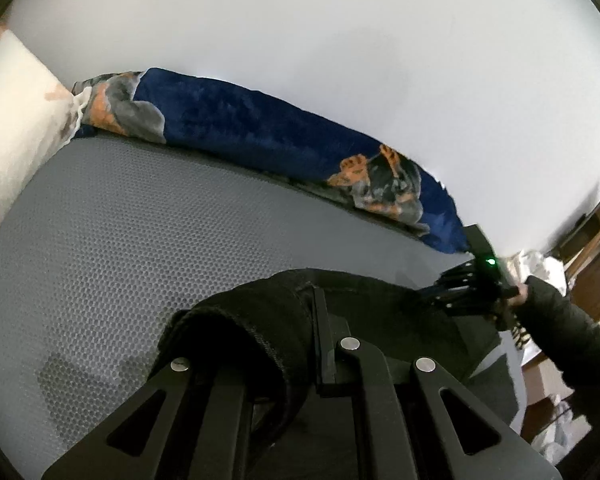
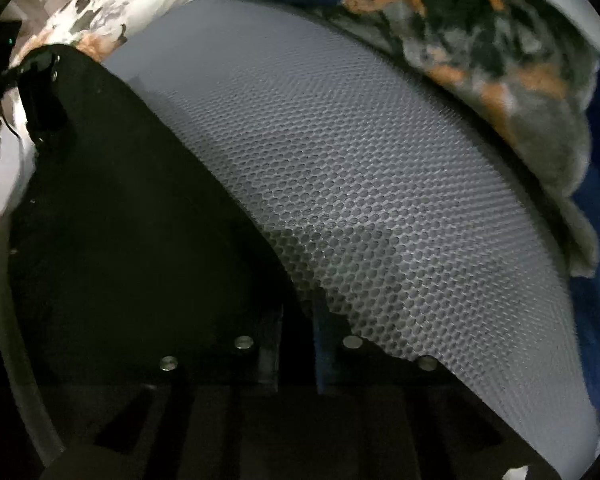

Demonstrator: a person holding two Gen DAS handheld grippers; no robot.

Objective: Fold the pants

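Both black two-finger grippers, left (image 1: 320,344) and right (image 2: 296,340), tilted downward, each clamped on one pair of black fabric pants (image 1: 260,320). That pair lay on one grey honeycomb-mesh mattress (image 1: 120,240), beside one blue printed blanket (image 1: 240,128).

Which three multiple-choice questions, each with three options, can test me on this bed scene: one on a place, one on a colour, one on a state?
1. Where does the blue blanket lie?
A. on the floor
B. along the far edge of the mattress, by the wall
C. in a basket

2. What colour are the pants?
A. black
B. white
C. red

3. How are the left tongs?
A. open above the mattress
B. shut on the blanket
C. shut on the pants

Answers:
1 B, it runs between the grey mesh and the white wall.
2 A, the cloth is dark all over.
3 C, black cloth hangs from the closed tongs.
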